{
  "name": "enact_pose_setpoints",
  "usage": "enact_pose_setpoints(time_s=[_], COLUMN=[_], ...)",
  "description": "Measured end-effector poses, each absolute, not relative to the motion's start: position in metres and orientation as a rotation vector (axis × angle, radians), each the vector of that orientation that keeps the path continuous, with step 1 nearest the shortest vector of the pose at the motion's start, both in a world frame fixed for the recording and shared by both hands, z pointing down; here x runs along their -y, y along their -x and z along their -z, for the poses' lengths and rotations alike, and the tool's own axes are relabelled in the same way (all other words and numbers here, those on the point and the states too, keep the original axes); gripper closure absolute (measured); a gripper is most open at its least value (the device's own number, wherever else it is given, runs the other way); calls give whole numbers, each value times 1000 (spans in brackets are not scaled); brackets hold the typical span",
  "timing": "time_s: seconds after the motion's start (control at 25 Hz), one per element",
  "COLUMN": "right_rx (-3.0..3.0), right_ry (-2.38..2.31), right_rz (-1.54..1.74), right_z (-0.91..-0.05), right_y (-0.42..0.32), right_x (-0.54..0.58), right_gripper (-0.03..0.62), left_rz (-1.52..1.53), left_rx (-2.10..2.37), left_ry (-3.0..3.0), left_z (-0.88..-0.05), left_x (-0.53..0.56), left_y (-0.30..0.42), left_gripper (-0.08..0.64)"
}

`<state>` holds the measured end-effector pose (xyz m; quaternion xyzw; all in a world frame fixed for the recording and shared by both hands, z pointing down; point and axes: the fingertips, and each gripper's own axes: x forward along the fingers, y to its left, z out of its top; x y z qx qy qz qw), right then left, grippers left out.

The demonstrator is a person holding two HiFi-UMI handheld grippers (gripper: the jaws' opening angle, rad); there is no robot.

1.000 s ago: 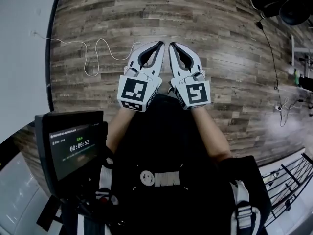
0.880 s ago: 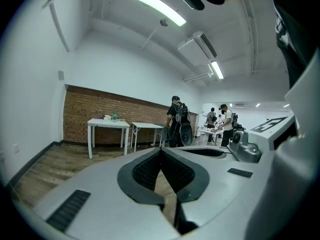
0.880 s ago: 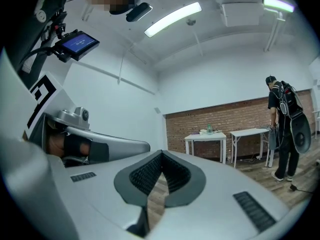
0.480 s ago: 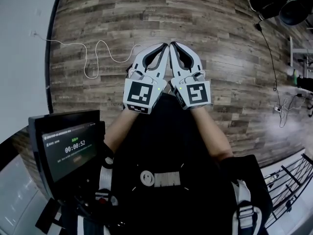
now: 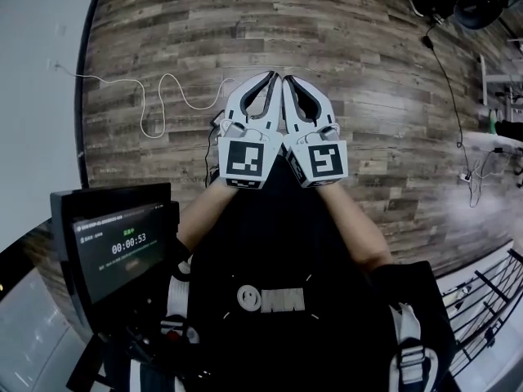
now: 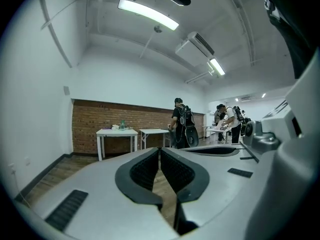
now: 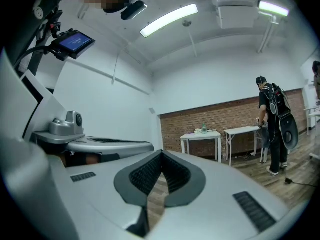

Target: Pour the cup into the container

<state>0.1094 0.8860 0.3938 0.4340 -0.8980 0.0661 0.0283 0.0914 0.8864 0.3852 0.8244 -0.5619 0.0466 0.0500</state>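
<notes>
On far white table (image 6: 107, 132), greenish bottle (image 6: 122, 125)

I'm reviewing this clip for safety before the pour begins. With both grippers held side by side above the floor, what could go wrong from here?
1. The left gripper and right gripper, both shut and empty, have their tips very close together; a small turn might knock them.
2. No cup or container is in view, so walking seems likely; the white cable on the wood floor could snag a foot.
3. A person stands ahead, a possible collision.
</notes>
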Motion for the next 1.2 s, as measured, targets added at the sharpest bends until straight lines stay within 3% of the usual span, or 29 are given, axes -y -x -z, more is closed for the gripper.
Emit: enact_pose_setpoints(time_s=[1.2], right_rx=[2726], right_ry=[-1414], right_rz=[-189], right_z=[-391], right_y=[-118], right_x=[-883], right_gripper=[591], left_rz=[-146], left_rx=[1650], left_ry=[-2576], left_z=[-385], left_x=[-885], left_y=[-99], left_gripper=[555])
